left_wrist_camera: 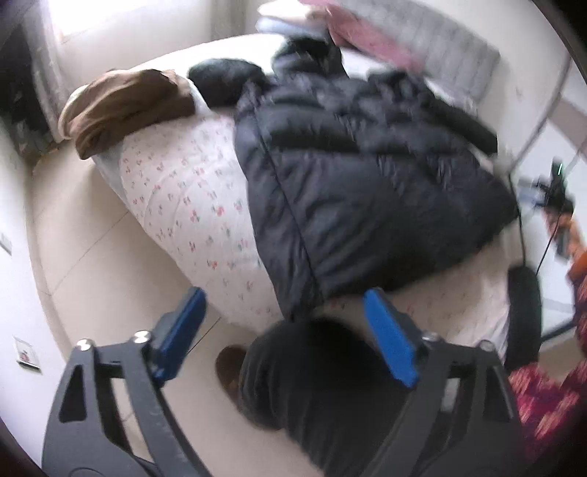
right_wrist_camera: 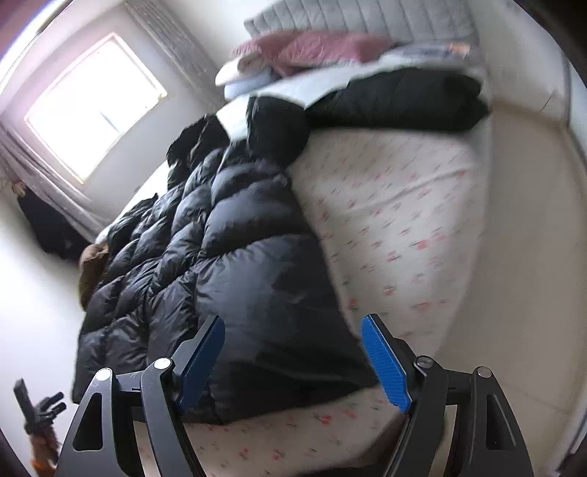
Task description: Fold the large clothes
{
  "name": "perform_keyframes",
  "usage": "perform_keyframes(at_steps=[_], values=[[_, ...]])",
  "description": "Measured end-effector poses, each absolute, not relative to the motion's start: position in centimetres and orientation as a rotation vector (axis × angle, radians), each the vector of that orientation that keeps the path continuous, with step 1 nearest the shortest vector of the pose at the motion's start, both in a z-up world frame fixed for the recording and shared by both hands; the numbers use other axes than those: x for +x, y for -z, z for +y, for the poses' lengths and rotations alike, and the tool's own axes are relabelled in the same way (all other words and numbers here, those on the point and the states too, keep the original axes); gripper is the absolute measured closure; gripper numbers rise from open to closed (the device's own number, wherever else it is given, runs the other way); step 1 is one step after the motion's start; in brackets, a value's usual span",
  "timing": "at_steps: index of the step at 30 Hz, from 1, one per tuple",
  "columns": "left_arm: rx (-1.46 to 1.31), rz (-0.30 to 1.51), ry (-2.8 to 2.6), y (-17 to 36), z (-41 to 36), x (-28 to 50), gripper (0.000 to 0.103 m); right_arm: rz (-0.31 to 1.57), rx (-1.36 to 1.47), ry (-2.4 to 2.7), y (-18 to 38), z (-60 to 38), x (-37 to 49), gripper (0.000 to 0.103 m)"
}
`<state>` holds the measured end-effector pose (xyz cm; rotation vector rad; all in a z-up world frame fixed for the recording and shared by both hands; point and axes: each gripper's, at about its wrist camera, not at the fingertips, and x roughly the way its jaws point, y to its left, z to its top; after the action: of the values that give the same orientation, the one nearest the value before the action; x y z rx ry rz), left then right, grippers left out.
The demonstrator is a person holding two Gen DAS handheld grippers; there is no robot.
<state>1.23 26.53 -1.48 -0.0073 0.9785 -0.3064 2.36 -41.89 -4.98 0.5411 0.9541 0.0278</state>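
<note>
A large black puffer jacket (left_wrist_camera: pixel 348 176) lies spread on the bed's floral sheet (left_wrist_camera: pixel 183 205); its hem reaches the near bed edge. It also shows in the right wrist view (right_wrist_camera: pixel 234 264), with its hood toward the headboard. My left gripper (left_wrist_camera: pixel 282 323) is open and empty, held above the floor and the person's dark trouser leg, just short of the jacket's hem. My right gripper (right_wrist_camera: pixel 293 352) is open and empty, hovering over the jacket's near hem corner.
A folded brown garment (left_wrist_camera: pixel 124 106) lies at the far bed corner. Another folded black garment (right_wrist_camera: pixel 400 99) lies near pink pillows (right_wrist_camera: pixel 315 47) and the grey headboard (right_wrist_camera: pixel 359 18). A tripod with a device (left_wrist_camera: pixel 554 190) stands to the right. A window (right_wrist_camera: pixel 95 102) is at the left.
</note>
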Motion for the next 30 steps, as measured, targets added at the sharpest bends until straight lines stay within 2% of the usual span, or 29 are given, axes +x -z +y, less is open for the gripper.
perform_keyframes(at_steps=[3, 8, 10, 13, 14, 15, 16, 17, 18, 20, 26, 30], values=[[-0.114, 0.939, 0.312, 2.2, 26.8, 3.8, 0.003, 0.990, 0.588, -0.082, 7.3, -41.9, 4.6, 0.025], [-0.247, 1.124, 0.293, 8.4, 25.3, 10.2, 0.004, 1.055, 0.720, -0.114, 11.2, -43.1, 7.0, 0.025], [-0.350, 1.191, 0.303, 10.7, 25.2, 11.2, 0.013, 1.068, 0.789, -0.098, 12.7, -43.8, 7.1, 0.025], [-0.559, 1.247, 0.350, 13.4, 25.2, 11.4, 0.034, 1.109, 0.881, -0.138, 14.9, -43.8, 6.8, 0.025], [-0.596, 1.246, 0.360, 13.6, 25.1, 11.3, 0.045, 1.116, 0.894, -0.153, 15.2, -43.6, 6.7, 0.028], [-0.616, 1.237, 0.366, 13.4, 25.0, 11.1, 0.060, 1.121, 0.920, -0.186, 15.7, -43.2, 6.6, 0.044], [-0.626, 1.221, 0.376, 12.8, 24.9, 10.8, 0.067, 1.102, 0.986, -0.236, 15.8, -42.9, 6.6, 0.056], [-0.626, 1.205, 0.381, 12.0, 24.8, 10.7, 0.078, 1.079, 1.030, -0.261, 15.7, -42.9, 6.5, 0.080], [-0.624, 1.191, 0.380, 10.9, 24.6, 10.4, 0.085, 1.040, 1.063, -0.272, 14.8, -42.8, 6.3, 0.092], [-0.603, 1.165, 0.374, 8.7, 24.3, 10.1, 0.089, 1.010, 0.998, -0.252, 12.3, -42.3, 6.0, 0.097], [-0.541, 1.101, 0.427, 3.1, 23.5, 7.4, 0.093, 0.881, 0.816, -0.238, 3.3, -42.1, 1.2, 0.099], [-0.421, 1.218, 0.360, 4.7, 23.5, 5.5, 0.091, 0.922, 0.673, -0.164, 1.7, -42.2, -2.3, 0.099]])
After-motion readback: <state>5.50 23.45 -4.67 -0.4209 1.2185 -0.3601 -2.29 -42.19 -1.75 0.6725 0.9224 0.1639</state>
